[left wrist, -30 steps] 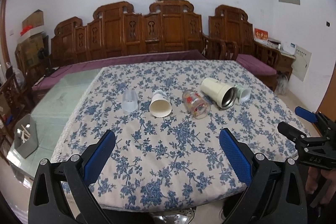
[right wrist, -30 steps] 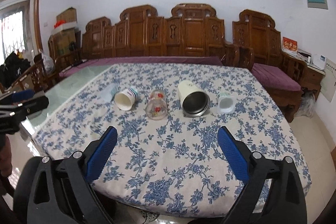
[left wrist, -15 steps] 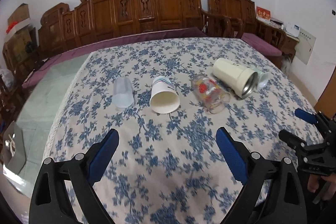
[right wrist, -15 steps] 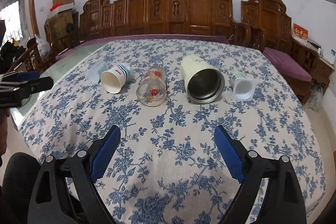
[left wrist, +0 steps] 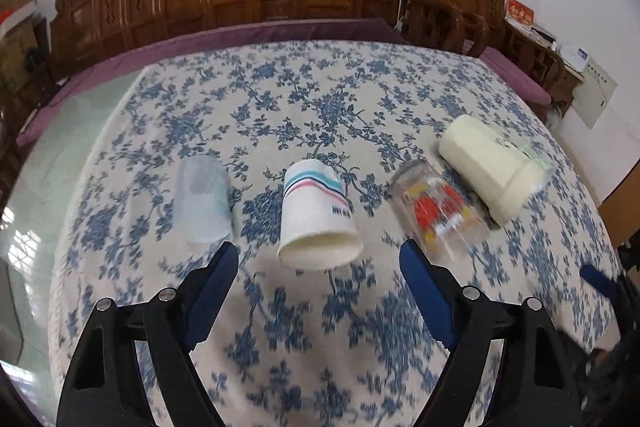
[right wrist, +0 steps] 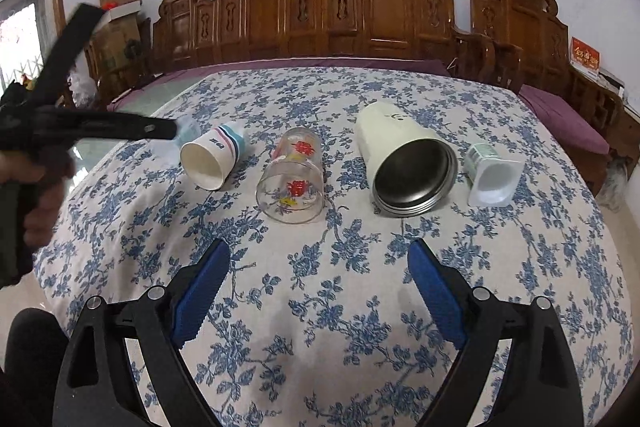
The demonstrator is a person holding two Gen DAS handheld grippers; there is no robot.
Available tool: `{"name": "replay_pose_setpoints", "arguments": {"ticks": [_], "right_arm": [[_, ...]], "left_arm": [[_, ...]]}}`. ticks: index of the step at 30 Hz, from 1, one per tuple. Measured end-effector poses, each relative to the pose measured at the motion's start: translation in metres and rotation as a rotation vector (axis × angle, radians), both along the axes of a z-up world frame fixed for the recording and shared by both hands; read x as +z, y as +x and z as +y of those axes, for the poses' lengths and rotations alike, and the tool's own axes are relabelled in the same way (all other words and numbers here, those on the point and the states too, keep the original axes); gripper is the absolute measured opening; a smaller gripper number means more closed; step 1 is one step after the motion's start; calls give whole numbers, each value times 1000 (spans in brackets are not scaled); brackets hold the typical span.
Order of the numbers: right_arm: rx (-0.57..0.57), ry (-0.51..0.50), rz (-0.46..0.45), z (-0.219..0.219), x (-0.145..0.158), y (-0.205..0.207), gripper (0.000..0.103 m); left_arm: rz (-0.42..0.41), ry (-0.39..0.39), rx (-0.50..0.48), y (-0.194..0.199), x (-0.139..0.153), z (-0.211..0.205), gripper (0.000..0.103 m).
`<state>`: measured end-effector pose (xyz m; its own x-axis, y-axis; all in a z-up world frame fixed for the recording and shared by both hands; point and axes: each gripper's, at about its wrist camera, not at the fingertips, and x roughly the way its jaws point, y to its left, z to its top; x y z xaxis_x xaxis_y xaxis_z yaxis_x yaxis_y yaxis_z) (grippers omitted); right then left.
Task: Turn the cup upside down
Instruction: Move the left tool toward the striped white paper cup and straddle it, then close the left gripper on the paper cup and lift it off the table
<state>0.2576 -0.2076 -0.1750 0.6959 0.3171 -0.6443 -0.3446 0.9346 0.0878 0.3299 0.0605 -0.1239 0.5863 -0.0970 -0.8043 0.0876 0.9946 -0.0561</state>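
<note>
Several cups lie on their sides in a row on the floral tablecloth (left wrist: pixel 320 327). From the left: a clear plastic cup (left wrist: pixel 202 201), a white paper cup with coloured stripes (left wrist: pixel 318 217) (right wrist: pixel 212 159), a glass with red print (left wrist: pixel 438 213) (right wrist: pixel 294 179), a cream metal-lined tumbler (left wrist: pixel 488 167) (right wrist: pixel 404 167) and a small white pot (right wrist: pixel 492 175). My left gripper (left wrist: pixel 320 263) is open, just in front of the paper cup's mouth. My right gripper (right wrist: pixel 318 261) is open and empty, short of the glass and tumbler.
Carved wooden chairs (right wrist: pixel 360 19) with purple cushions line the far side of the table. A bare glass tabletop (left wrist: pixel 48 195) lies left of the cloth. The left gripper's arm (right wrist: pixel 80 129) crosses the left of the right wrist view.
Both grippers have moved forward and down toward the row of cups. The left one now sits close in front of the paper cup. No cup has moved.
</note>
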Motion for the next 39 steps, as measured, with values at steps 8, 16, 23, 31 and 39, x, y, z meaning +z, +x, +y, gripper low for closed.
{"name": "replay_pose_setpoints", "arguments": {"ticks": [8, 16, 23, 31, 39], "right_arm": [[27, 9, 20, 5, -10, -1, 92], [25, 12, 28, 1, -14, 3, 92], [18, 18, 27, -4, -12, 6, 92], [11, 12, 29, -7, -13, 2, 92], [-18, 18, 12, -19, -6, -12, 92]], "left_arm": [[98, 42, 1, 56, -26, -8, 78], [186, 145, -15, 90, -48, -23, 70], [240, 190, 2, 101, -62, -27, 67], [244, 232, -8, 96, -65, -29, 56], [167, 157, -58, 41, -27, -35, 56]]}}
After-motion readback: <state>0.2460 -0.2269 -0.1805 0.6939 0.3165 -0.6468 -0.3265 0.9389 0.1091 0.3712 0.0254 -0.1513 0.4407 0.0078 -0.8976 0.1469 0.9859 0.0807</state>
